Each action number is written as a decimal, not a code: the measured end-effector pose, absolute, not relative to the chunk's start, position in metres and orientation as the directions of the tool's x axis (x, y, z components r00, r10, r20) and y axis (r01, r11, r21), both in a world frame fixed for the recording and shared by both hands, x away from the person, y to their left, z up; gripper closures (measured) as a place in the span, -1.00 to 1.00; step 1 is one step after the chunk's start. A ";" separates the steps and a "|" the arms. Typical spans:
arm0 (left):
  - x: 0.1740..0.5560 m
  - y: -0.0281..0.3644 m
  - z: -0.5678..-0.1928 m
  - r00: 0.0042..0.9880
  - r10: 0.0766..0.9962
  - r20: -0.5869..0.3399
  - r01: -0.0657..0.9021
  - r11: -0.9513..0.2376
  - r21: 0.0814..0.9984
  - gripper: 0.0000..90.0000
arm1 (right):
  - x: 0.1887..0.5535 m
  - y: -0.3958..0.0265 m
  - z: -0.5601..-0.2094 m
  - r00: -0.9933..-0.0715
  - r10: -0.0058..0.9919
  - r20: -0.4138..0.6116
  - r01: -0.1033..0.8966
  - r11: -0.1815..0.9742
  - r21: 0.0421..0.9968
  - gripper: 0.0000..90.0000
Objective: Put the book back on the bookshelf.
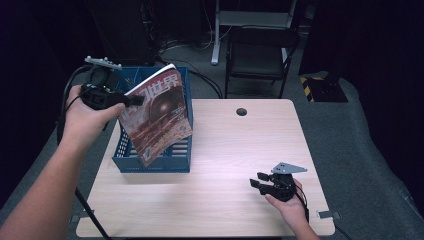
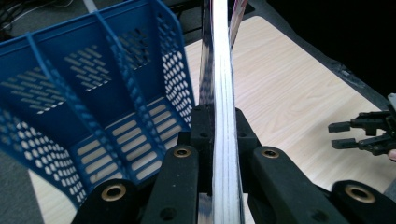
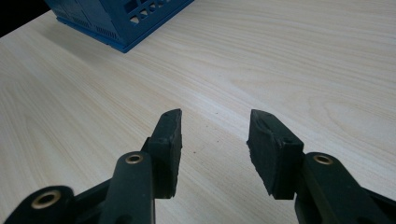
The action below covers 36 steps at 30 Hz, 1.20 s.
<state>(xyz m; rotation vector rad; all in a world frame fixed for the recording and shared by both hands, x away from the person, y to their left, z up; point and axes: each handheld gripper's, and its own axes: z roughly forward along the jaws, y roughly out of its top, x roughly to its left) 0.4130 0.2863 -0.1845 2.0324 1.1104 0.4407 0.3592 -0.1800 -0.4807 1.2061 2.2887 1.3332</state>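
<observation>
High view first: a magazine [image 1: 157,115] with a red cover and large white characters is seen held up in the air, tilted, above the blue plastic basket [image 1: 176,162] that stands at the far left part of the wooden table [image 1: 235,150]. It is gripped at its upper left edge by the left gripper [image 1: 134,100], which is carried in the person's left hand [image 1: 87,117] just off the table's left side. The lower corner of the magazine is seen in front of the basket's front wall; whether it touches the basket cannot be told.

From the left gripper view, the magazine's [image 2: 219,93] page edges are seen running straight up between the two black jaws, which are closed tight against both of its faces. The basket [image 2: 93,93], with its perforated walls and slotted floor, is seen to the left of the magazine, and the table [image 2: 289,93] to the right.

Near the table's front right corner, the right gripper [image 1: 259,182] is held low over the wood by the right hand [image 1: 290,202], well apart from the basket. In the right gripper view, its jaws are seen standing moderately apart with nothing between them, bare table [image 3: 280,56] beneath, and a corner of the basket [image 3: 121,18] at the upper left.
</observation>
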 end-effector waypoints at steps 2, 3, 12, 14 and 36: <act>0.413 0.292 -0.184 0.548 0.834 -0.065 0.570 -0.316 0.758 0.87 | 0.359 -0.180 -0.481 -0.635 0.748 0.193 0.537 0.248 0.806 0.21; 0.414 0.294 -0.185 0.535 0.842 -0.067 0.570 -0.301 0.765 0.87 | 0.359 -0.180 -0.481 -0.635 0.748 0.193 0.537 0.248 0.806 0.21; 0.416 0.309 -0.186 0.454 0.887 -0.089 0.602 -0.232 0.765 0.87 | 0.359 -0.180 -0.481 -0.634 0.749 0.192 0.535 0.246 0.808 0.21; 0.417 0.313 -0.186 0.439 0.894 -0.084 0.606 -0.226 0.763 0.87 | 0.359 -0.180 -0.481 -0.635 0.749 0.190 0.533 0.247 0.809 0.21; 0.425 0.342 -0.189 0.328 0.940 -0.092 0.634 -0.147 0.759 0.87 | 0.359 -0.178 -0.481 -0.631 0.751 0.196 0.539 0.242 0.807 0.21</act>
